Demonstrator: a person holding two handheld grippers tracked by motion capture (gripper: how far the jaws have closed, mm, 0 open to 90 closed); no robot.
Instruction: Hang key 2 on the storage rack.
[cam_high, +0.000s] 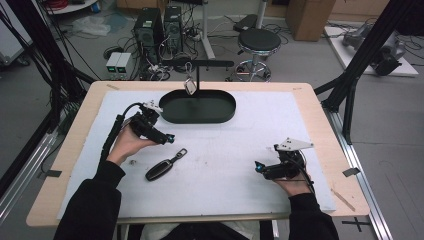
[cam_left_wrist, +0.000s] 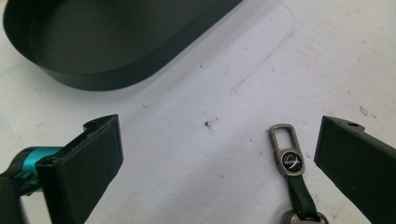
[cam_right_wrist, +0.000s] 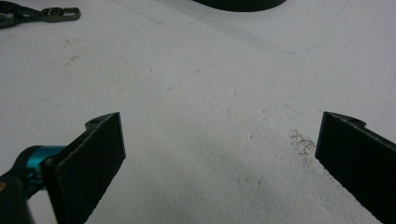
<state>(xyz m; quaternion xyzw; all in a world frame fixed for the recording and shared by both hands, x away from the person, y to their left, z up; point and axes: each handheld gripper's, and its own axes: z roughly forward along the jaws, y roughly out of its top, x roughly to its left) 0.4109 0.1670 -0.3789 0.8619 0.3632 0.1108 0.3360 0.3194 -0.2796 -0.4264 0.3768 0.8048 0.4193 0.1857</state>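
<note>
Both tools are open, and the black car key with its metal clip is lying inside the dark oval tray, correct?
Not quite. The black car key with its metal clip lies on the white mat, outside the dark oval tray, just beyond the left tool. The high view shows this. Both the left tool and the right tool are indeed open.

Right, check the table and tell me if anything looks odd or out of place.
Nothing looks damaged or spilled. The car key lies flat on the white mat, outside the black oval tray, near the left gripper, whose jaws are open. The mat has a few dark specks and scuffs, the densest by the right gripper.
</note>
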